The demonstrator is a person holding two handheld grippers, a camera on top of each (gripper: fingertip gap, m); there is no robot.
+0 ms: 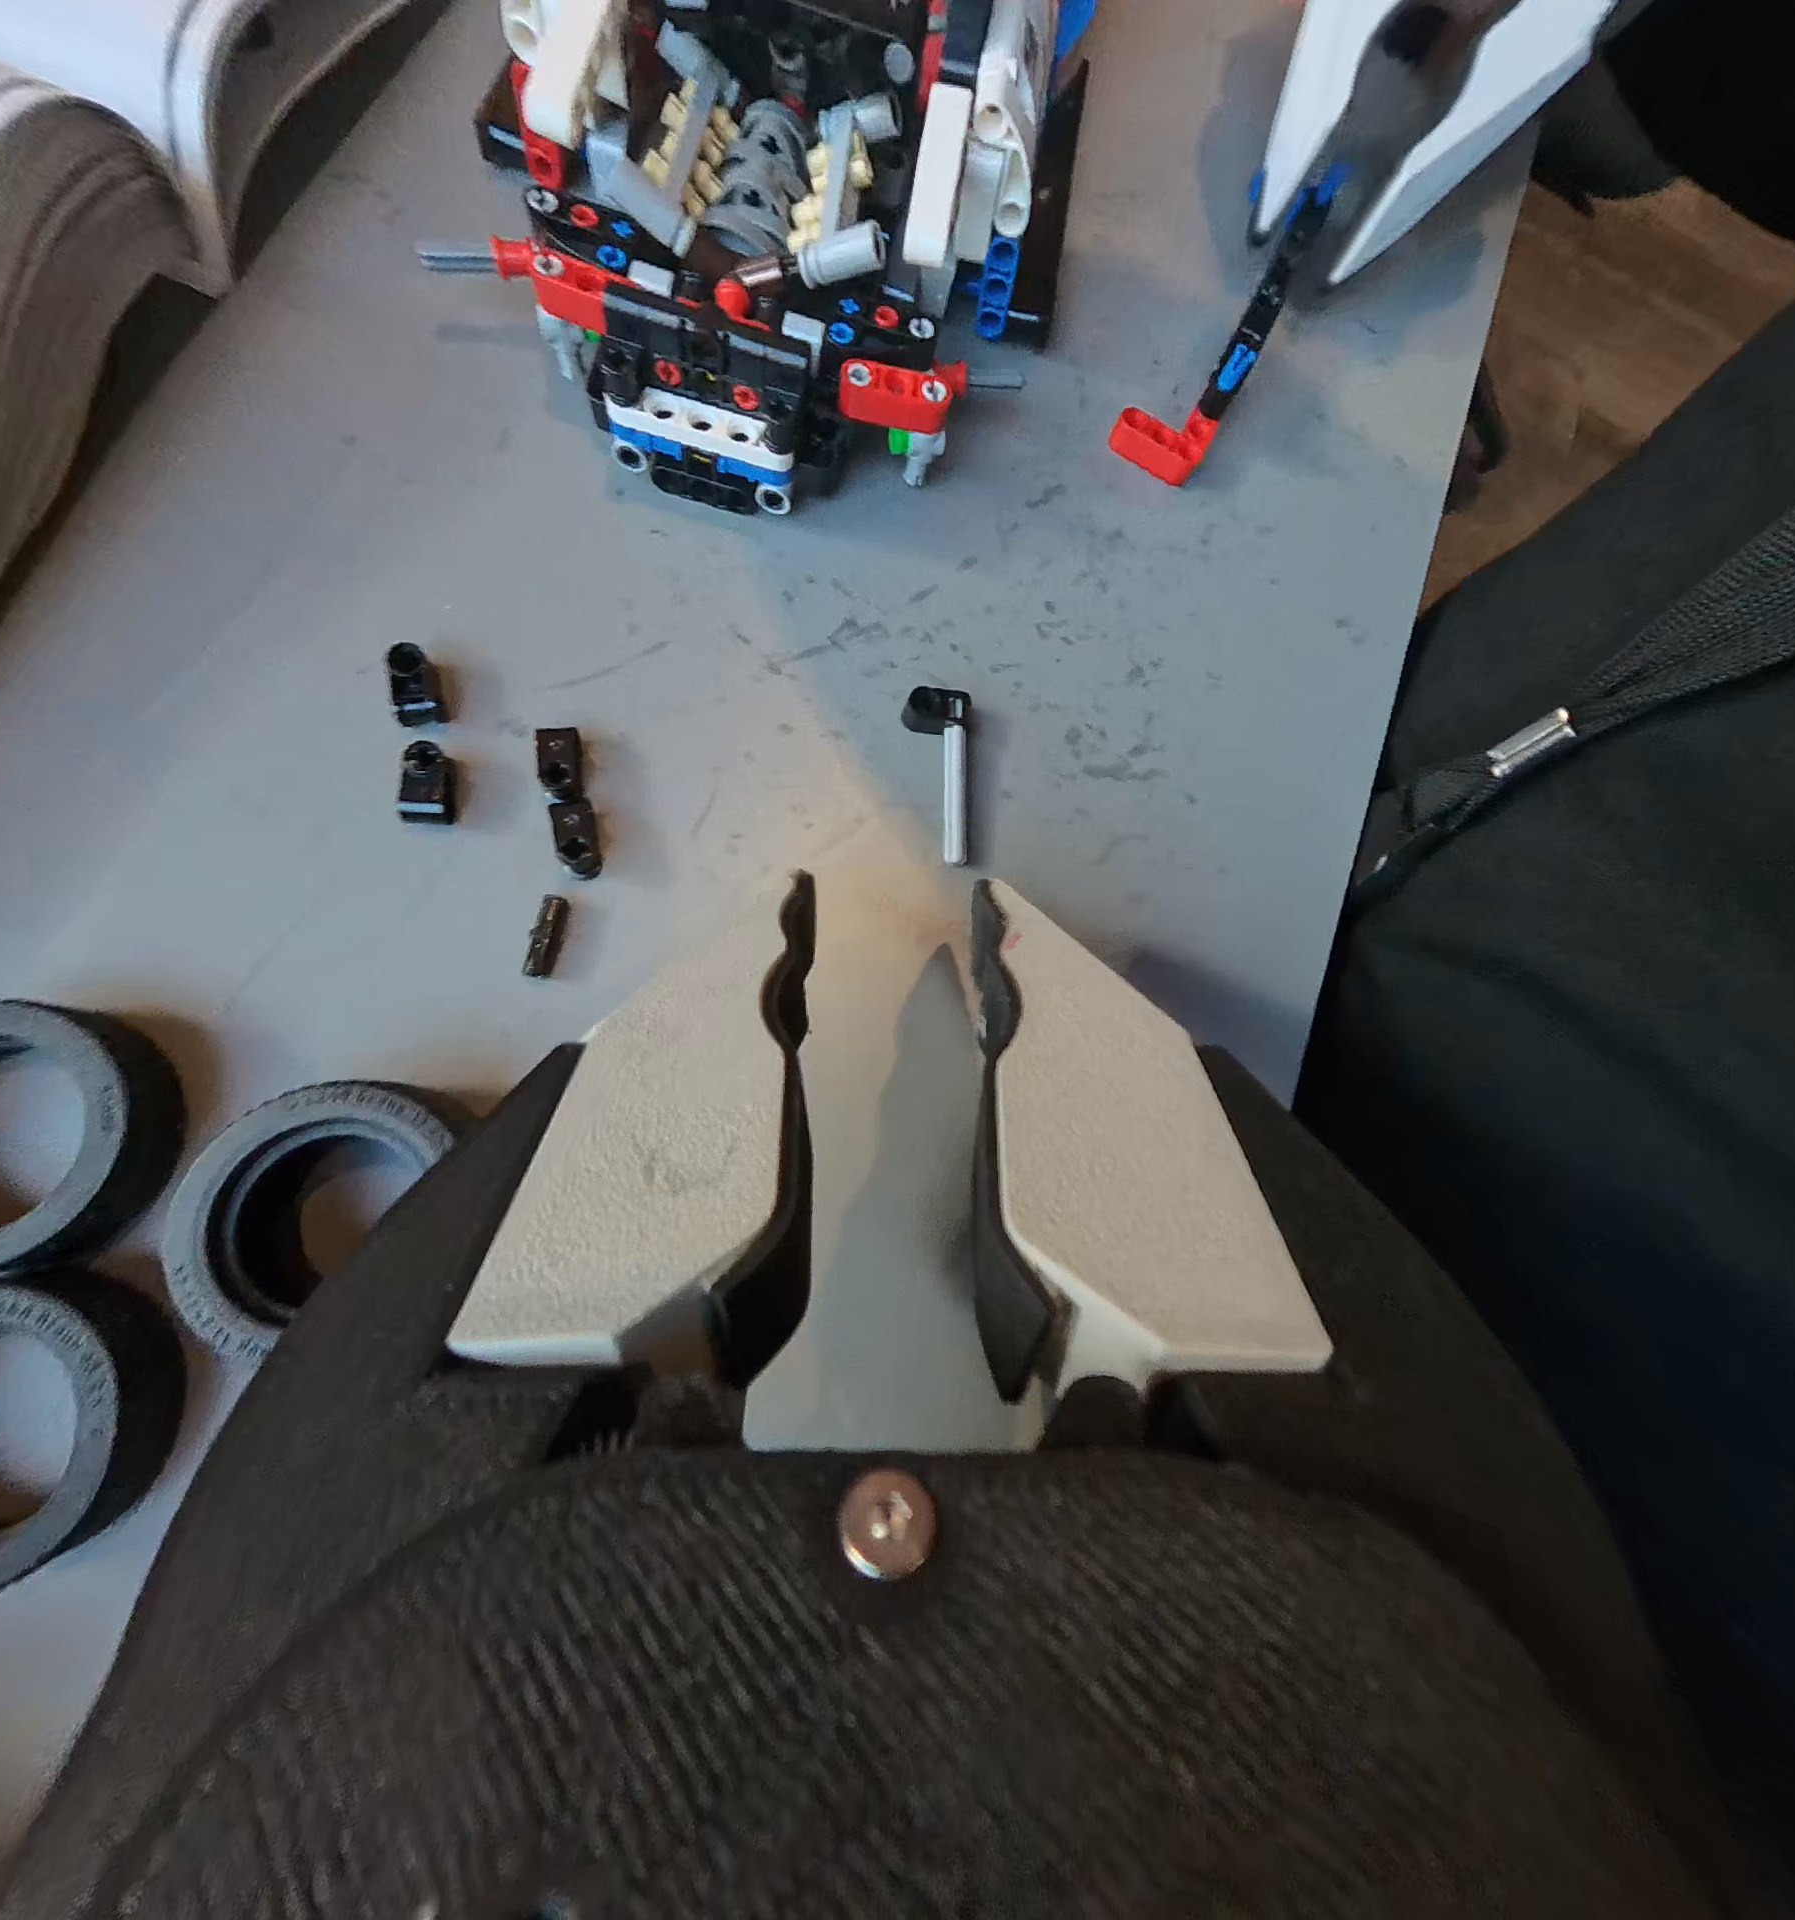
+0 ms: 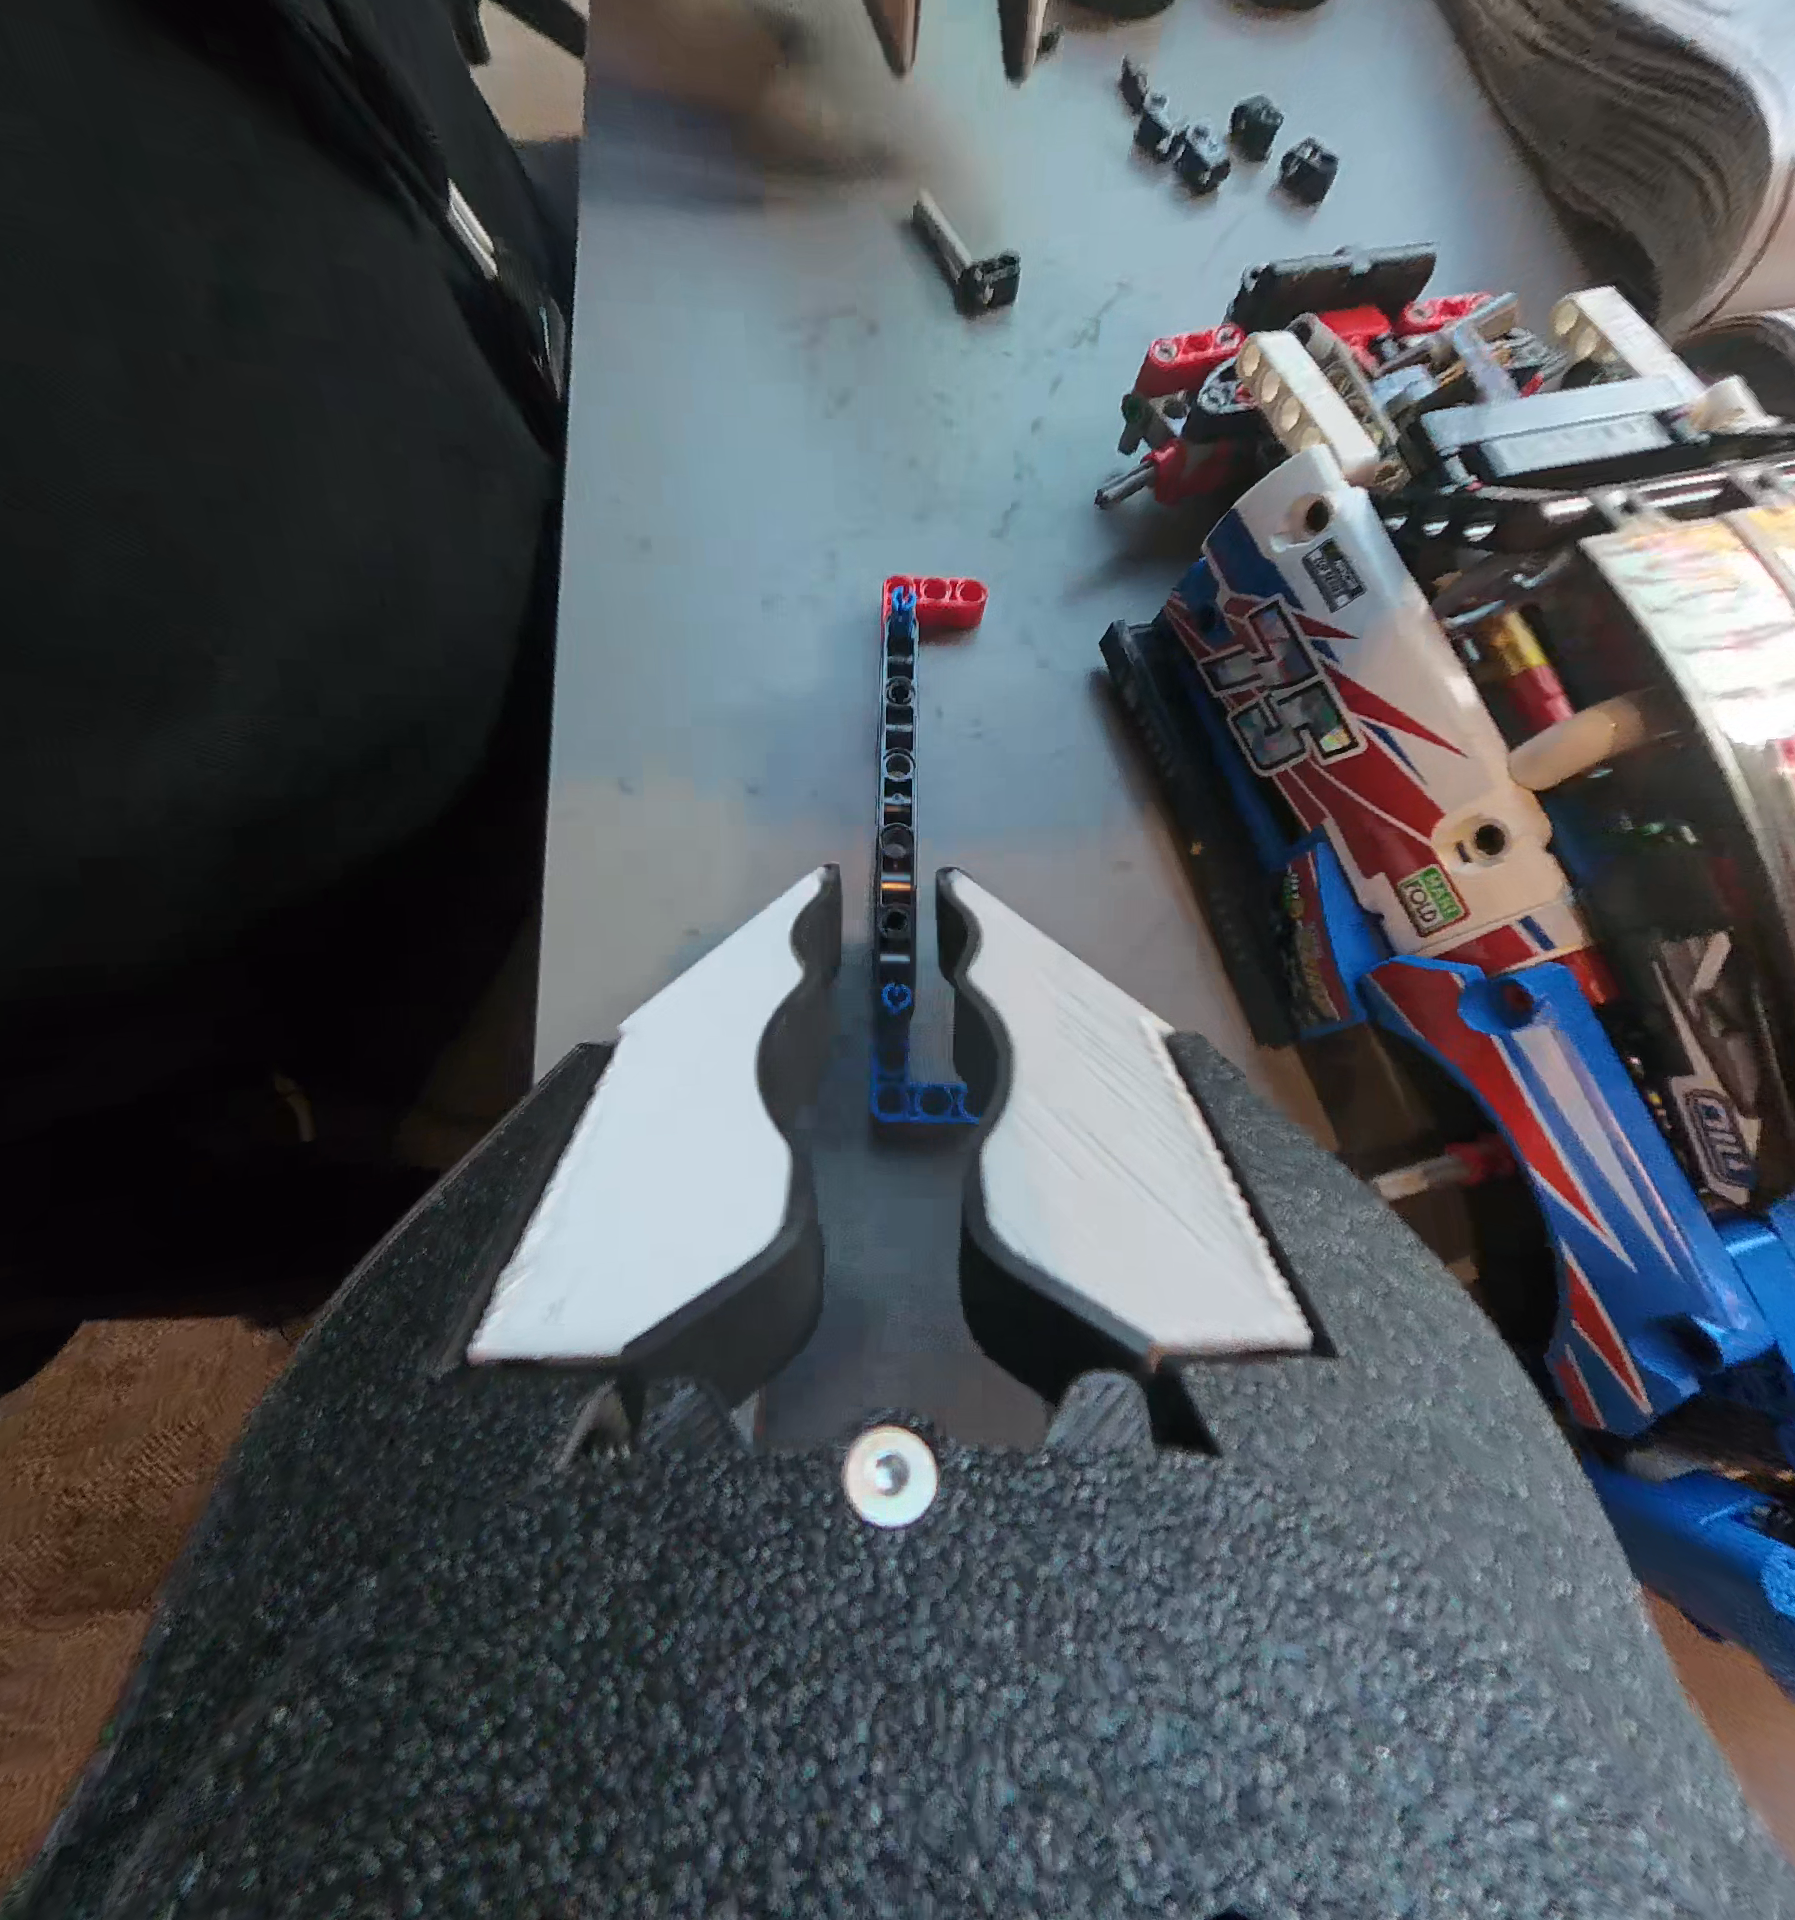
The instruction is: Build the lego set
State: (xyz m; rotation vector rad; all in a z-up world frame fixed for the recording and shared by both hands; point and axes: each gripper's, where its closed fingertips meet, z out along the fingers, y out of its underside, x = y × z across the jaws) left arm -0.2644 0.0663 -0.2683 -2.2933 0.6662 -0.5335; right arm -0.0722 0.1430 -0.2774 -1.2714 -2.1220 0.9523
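Note:
A half-built Lego car in red, white, blue and black stands at the far end of the grey table; it also shows in the right wrist view. A long black beam with a red L-piece at its far end and a blue L-piece at its near end lies between the fingers of my right gripper. The jaws stand narrowly apart with small gaps on both sides of the beam. My left gripper is open and empty, just short of a grey axle with a black connector.
Several small black connectors lie left of the axle. Three black tyres sit at the near left. Striped fabric borders the table's left side, and a black bag with a strap its right edge. The left gripper's tips are roughly 20 cm from the right gripper's.

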